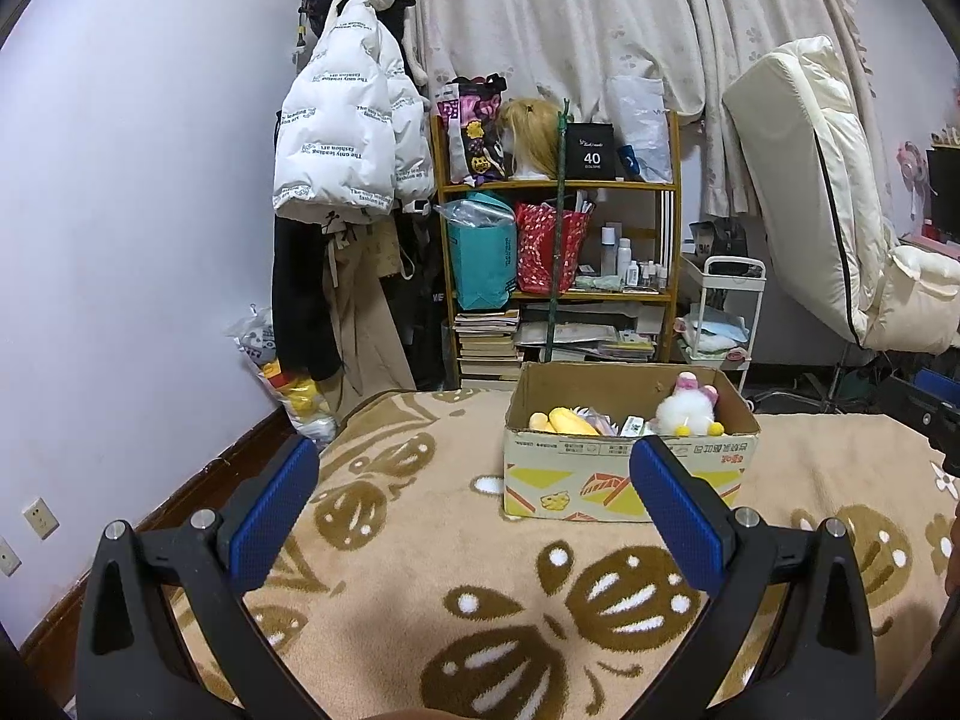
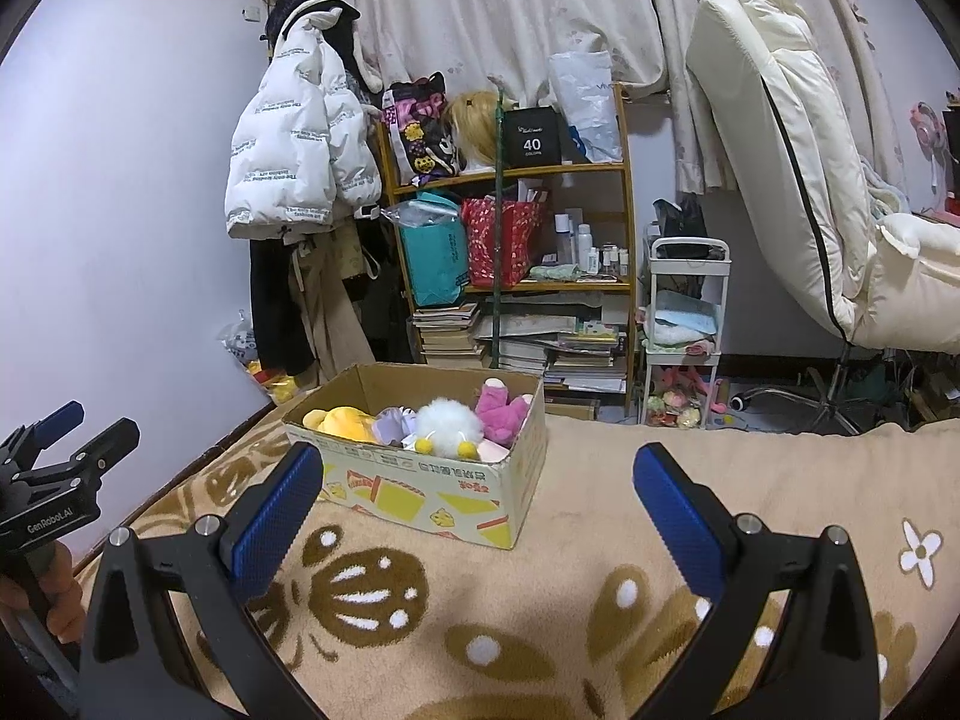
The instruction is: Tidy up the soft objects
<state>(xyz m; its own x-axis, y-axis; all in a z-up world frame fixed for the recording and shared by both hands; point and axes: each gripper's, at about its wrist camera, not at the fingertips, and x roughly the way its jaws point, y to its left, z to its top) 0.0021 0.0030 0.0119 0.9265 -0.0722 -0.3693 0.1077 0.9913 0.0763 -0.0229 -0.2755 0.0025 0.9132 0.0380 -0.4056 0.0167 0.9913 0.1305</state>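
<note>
A cardboard box stands on the beige patterned blanket. Inside lie several soft toys: a yellow plush, a white fluffy plush with yellow feet and a pink plush. My left gripper is open and holds nothing, hovering over the blanket short of the box. My right gripper is open too, empty, with the box just beyond its left finger. The left gripper shows at the right wrist view's left edge, held by a hand.
A wooden shelf packed with bags, bottles and books stands behind the box. A white puffer jacket hangs on the wall at left. A cream reclining chair and a small white cart are at right.
</note>
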